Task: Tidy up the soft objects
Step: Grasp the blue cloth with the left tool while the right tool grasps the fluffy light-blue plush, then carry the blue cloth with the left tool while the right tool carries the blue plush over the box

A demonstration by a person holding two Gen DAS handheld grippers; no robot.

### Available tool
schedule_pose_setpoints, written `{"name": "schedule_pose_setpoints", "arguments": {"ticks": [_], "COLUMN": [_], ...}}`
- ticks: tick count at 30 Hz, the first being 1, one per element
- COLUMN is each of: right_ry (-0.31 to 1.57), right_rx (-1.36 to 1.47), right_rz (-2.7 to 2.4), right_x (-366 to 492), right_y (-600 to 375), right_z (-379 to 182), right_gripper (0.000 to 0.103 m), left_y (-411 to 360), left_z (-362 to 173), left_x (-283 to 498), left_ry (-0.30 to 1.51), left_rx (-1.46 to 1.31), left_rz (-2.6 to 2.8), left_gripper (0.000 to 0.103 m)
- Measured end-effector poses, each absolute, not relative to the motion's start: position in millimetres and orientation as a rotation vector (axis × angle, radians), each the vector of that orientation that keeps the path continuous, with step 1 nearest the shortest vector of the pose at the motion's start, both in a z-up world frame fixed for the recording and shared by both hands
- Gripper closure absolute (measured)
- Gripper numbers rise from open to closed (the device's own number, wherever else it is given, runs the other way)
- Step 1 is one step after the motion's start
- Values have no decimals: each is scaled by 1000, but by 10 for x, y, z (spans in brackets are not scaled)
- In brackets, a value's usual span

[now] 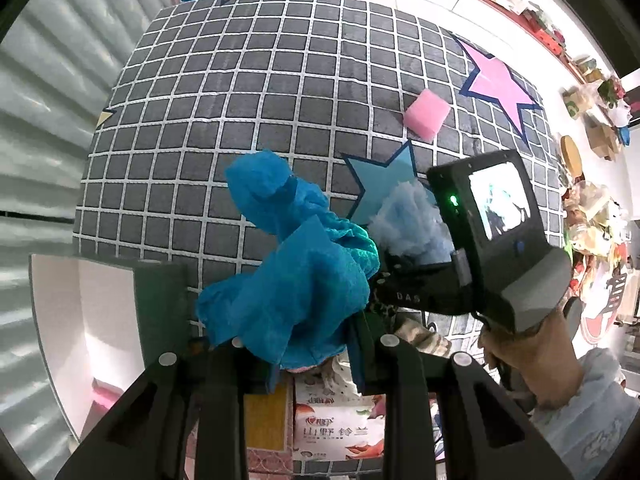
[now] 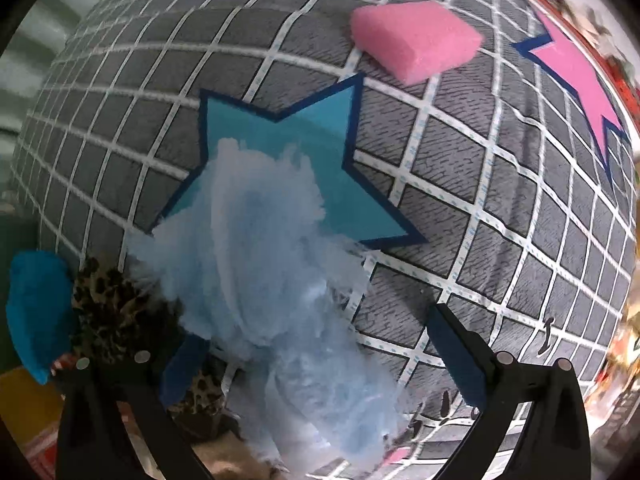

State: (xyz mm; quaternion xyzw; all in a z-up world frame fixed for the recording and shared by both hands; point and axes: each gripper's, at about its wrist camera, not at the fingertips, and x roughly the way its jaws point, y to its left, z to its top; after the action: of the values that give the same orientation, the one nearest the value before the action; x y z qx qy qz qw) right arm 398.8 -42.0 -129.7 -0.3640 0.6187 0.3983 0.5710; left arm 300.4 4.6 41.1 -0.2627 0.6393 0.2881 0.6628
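My left gripper is shut on a bright blue cloth that bunches up between its fingers above the checked mat. The same cloth shows at the left edge of the right wrist view. My right gripper is open, its jaws wide apart, with a pale blue fluffy cloth lying loose between them over the blue star. That fluffy cloth also shows in the left wrist view. A pink sponge block lies farther out on the mat, also seen in the right wrist view.
A leopard-print cloth sits beside the fluffy cloth. A white bin stands at the left. A tissue pack lies below the left gripper. A pink star marks the mat. Cluttered shelves line the right side.
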Motion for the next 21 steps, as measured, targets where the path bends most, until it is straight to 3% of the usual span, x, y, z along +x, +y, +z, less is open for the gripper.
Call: {"name": "schedule_pose_setpoints", "arguments": {"ticks": [2, 5, 7, 9, 10, 21], "right_ry": [1469, 1432, 1403, 1380, 1384, 1497], "right_rx": [-874, -847, -839, -837, -828, -508], "right_rz": [933, 932, 950, 976, 990, 1004], "right_x": [3898, 3870, 3855, 3825, 3833, 3974], "right_y": [-468, -511, -583, -625, -647, -1146], "right_z": [-1308, -1242, -1178, -1098, -1075, -588], "right_gripper": [1, 13, 30, 68, 73, 73], "left_y": [15, -28, -50, -68, -74, -285], "left_z": [432, 469, 486, 494, 497, 634], "left_x": [2995, 2980, 2973, 2960, 2951, 2876], "left_ry": [1442, 1440, 1436, 1433, 1431, 1393], "left_rx": [-582, -564, -552, -548, -551, -537], "left_rz": [652, 647, 646, 647, 647, 598], "left_gripper": [73, 73, 73, 73, 73, 73]}}
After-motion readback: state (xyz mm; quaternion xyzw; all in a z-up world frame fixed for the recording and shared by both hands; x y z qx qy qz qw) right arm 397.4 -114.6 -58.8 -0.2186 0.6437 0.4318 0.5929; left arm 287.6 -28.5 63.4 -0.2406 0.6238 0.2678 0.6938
